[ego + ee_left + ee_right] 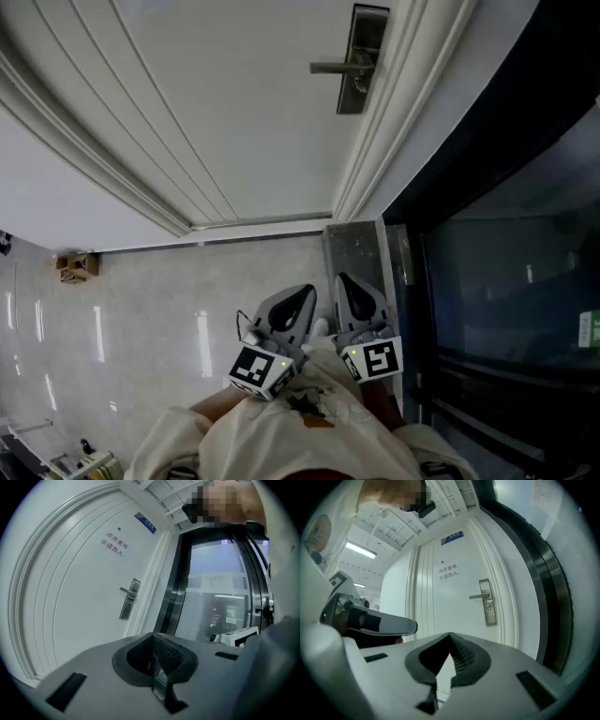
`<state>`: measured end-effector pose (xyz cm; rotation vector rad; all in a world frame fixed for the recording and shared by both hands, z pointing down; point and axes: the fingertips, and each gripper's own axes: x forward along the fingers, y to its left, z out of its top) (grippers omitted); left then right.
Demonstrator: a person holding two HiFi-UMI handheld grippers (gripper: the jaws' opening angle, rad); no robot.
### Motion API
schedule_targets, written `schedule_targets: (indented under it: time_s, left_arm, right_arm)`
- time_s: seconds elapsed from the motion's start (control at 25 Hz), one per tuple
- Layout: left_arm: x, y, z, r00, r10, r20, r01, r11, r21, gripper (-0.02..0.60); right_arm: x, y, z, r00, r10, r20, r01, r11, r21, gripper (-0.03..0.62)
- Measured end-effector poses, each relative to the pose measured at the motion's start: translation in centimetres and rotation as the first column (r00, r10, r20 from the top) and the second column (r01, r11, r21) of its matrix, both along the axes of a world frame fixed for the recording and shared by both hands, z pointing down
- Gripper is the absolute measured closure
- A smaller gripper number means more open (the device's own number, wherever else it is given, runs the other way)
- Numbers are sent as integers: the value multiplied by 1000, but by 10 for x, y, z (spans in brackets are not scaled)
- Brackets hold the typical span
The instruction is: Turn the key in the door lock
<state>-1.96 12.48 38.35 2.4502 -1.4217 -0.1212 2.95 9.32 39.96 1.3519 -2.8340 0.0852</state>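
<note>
Tongs come nearest: left tongs (153, 644) and right tongs (450, 640) both have their jaws pressed together with nothing between them, and they sit side by side, well short of the lock (362, 58). Floor (150, 319) lies between them and the lock's door (234, 112). The lock is a metal plate at the door's edge. Its lever (336, 67) sticks out to the left, and the keyhole (360, 85) sits just under the lever. Whether a key sits there is too small to tell. A key would likely be small, stiff, slick metal. Pinch its flat head across both broad faces, close to the lock, then roll.
</note>
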Motion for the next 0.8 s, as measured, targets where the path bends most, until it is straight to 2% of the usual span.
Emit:
schedule_targets:
  time_s: [0.32, 0.52, 0.64, 0.8]
  left_arm:
    - [17, -5, -5, 1000, 1, 19, -1, 1000, 0, 581]
    - [21, -16, -2, 998, -43, 37, 44, 999, -11, 581]
    - [16, -27, 6, 995, -91, 49, 92, 996, -12, 581]
    - [0, -49, 14, 992, -120, 29, 121, 991, -51, 581]
  right_arm:
    - [25, -12, -4, 1000, -3, -7, 3, 1000, -6, 588]
    - [30, -26, -4, 999, -49, 4, 49, 999, -1, 588]
    - [35, -37, -1, 997, -63, -37, 64, 997, 40, 586]
    - [37, -63, 3, 996, -47, -78, 50, 998, 41, 585]
